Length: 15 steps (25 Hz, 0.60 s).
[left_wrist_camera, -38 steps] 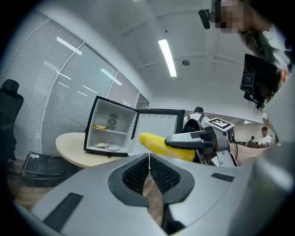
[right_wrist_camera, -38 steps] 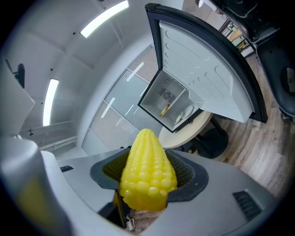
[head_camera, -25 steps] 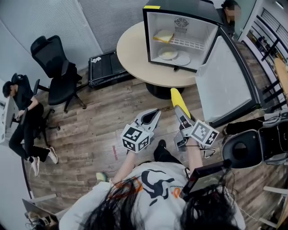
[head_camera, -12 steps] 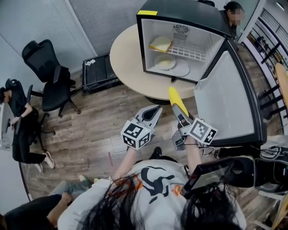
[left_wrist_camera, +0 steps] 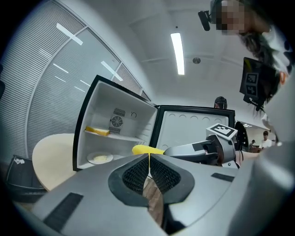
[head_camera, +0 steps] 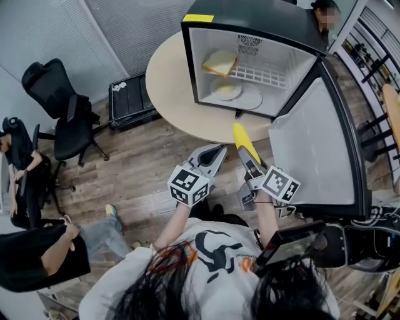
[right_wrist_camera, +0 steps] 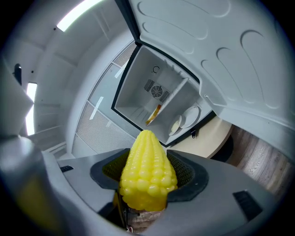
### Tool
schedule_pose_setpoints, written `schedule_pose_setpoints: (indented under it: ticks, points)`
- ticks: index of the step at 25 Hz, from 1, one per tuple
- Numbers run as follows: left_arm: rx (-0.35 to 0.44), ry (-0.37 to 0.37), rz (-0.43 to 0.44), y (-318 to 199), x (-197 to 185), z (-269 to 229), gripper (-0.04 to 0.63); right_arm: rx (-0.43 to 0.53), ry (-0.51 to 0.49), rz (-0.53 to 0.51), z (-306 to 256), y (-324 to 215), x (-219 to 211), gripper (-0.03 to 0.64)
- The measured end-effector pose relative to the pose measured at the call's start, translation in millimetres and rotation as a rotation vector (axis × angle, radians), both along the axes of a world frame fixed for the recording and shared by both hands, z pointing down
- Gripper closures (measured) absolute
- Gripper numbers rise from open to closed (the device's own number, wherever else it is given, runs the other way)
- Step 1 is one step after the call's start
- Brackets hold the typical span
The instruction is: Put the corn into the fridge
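A round beige table [head_camera: 167, 87] stands at twelve o'clock, a black case [head_camera: 131, 100] lies at eleven, and a black office chair [head_camera: 55, 90] stands at ten.

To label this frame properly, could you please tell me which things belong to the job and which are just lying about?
Job: corn, right gripper holding it, open fridge.
Lying about: bread, plates, office chair, shut left gripper.

Round beige table [head_camera: 170, 94] stands on the wood floor [head_camera: 144, 162]. An open fridge [head_camera: 250, 19] occupies its right half, front close to the table's near edge. The fridge shelf [head_camera: 265, 75] carries a bread slice [head_camera: 219, 61]; two plates [head_camera: 226, 89] lie on the fridge bottom.
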<state>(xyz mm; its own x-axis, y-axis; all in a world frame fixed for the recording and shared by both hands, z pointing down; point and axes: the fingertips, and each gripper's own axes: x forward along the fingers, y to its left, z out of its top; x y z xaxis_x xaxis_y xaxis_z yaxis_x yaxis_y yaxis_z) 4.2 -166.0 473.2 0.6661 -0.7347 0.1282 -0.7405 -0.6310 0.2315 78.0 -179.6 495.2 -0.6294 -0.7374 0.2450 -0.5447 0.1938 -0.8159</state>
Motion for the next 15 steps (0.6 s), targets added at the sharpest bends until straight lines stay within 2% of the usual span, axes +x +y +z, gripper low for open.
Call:
schedule_pose_setpoints:
  ticks: [8,15]
  points:
    - [-0.011,-0.009,0.081,-52,-9,1,0.583,-0.006,-0.013,0.097,-1,-47,0,0.359]
    - [0.018,-0.016,0.18,-113,-11,-14,0.583,0.04,-0.02,0.21,-20,-108,5,0.359]
